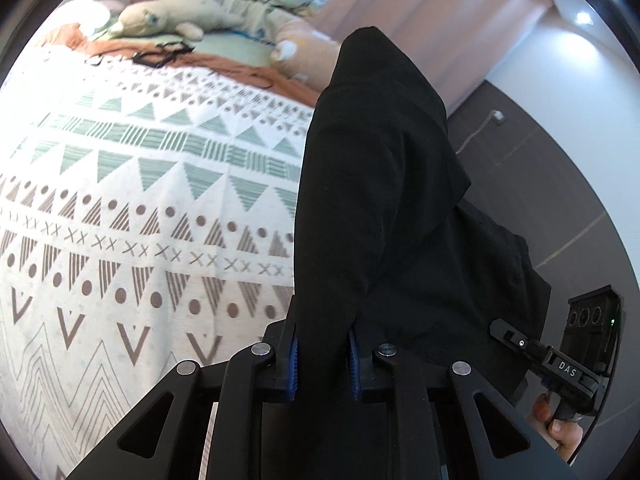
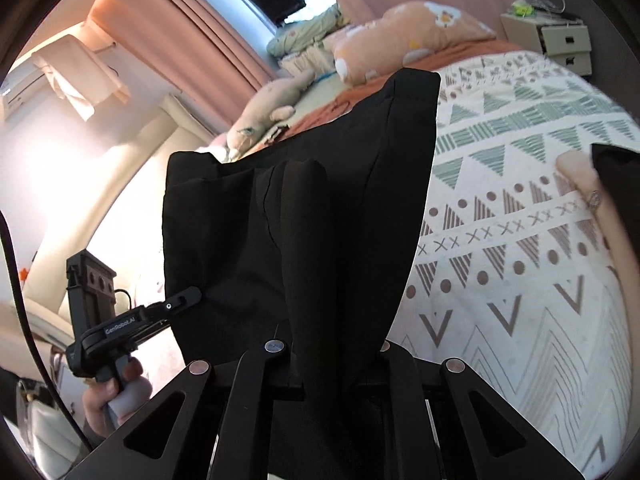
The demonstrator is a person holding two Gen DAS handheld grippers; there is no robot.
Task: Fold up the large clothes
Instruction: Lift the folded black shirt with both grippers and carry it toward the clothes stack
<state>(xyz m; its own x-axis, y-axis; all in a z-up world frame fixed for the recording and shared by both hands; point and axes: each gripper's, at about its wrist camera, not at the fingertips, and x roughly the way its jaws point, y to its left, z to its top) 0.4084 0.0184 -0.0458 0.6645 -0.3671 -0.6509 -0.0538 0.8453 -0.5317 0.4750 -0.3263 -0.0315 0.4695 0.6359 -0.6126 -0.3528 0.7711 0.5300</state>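
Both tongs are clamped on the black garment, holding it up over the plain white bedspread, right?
Not quite: the bedspread is patterned with green and brown triangles, dots and crosses, not plain, as the left wrist view shows. The rest holds: the left tongs and right tongs both clamp the black garment.

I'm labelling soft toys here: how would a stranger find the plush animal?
Start at the bed with the patterned blanket. At its far end, before the curtains, the plush animal lies on its side; unlike the flowered orange pillow nearby, it is plain beige.
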